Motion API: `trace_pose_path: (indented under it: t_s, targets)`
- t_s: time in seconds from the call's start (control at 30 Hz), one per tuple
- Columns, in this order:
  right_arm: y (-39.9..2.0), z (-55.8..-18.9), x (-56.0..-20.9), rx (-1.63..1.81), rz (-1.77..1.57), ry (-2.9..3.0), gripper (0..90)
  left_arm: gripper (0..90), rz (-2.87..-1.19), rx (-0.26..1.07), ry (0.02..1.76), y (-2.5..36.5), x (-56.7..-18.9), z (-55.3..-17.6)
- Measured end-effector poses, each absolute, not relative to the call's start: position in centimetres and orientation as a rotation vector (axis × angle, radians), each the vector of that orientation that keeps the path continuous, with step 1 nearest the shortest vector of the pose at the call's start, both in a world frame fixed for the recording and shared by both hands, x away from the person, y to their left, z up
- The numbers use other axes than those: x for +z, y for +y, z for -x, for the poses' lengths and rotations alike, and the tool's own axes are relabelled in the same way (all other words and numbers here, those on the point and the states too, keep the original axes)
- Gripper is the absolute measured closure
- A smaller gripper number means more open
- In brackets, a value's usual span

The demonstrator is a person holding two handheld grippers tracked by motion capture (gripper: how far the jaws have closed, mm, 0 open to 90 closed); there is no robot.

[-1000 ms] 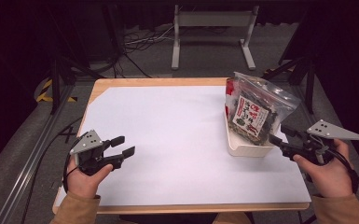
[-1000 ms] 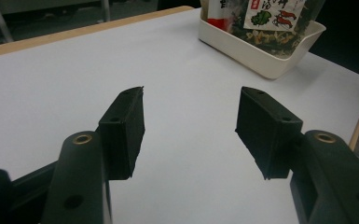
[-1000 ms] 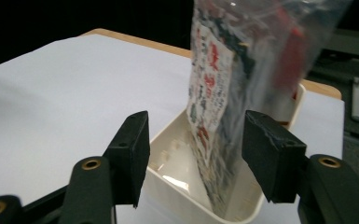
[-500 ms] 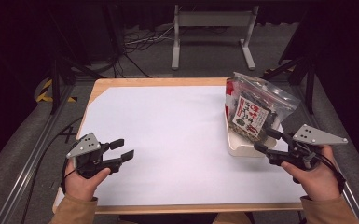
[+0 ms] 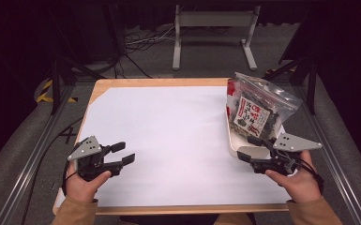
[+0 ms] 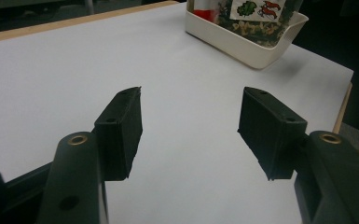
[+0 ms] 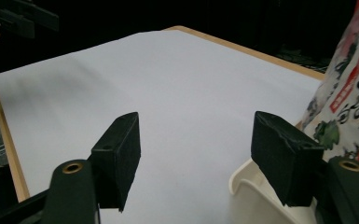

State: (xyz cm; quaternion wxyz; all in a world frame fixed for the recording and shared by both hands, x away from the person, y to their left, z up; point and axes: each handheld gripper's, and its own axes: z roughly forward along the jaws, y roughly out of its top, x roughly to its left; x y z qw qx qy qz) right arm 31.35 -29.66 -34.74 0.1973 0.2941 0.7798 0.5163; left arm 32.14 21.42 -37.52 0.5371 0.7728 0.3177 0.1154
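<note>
hidden bits: bottom of the snack bag (image 5: 255,110) sunk below the rim of the cream tray (image 5: 234,140), so no telling how deep it goes; rest of the tray's inside blocked by the bag
cut off: bag top chopped by the frame edge in the left gripper view (image 6: 251,14), just the printed label and a red strip showing; right gripper view catches one edge of it (image 7: 349,93) and a corner of the tray (image 7: 251,186)
hard to read: print on the label too small, red and green drawings plus dark lettering, contents dark and leafy through the clear plastic
tray: sitting at the right side of the white sheet (image 5: 169,140), holding the bag upright with a slight lean, bag well taller than the tray wall
left gripper (image 5: 122,154): low over the sheet near the front left corner, jaws fairly wide apart, nothing between them – bare white sheet in the gap (image 6: 189,126)
right gripper (image 5: 251,149): right at the tray's near end, jaws just been opening and now spread wide, gripping nothing; one jaw over the tray corner, the other over the sheet – contact with the rim impossible to call
table (image 5: 117,84): wooden edge peeking out round the sheet, floor and cables behind lost in the dark
</note>
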Motion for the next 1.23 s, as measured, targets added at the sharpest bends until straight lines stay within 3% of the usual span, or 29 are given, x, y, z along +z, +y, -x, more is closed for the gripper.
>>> trace_pose_path:
  t_s: [0.87, 1.23]
  targets:
    - [-27.9, -33.3, -41.4, 1.446, -0.776, 2.33, 33.9, 38.8, -1.843, 0.246, 0.735, 21.4, -38.6, -32.4]
    - [-27.9, -33.3, -41.5, 1.46, -0.782, 2.323, 33.0, 38.1, -1.845, 0.243, 0.732, 21.4, -38.7, -32.4]
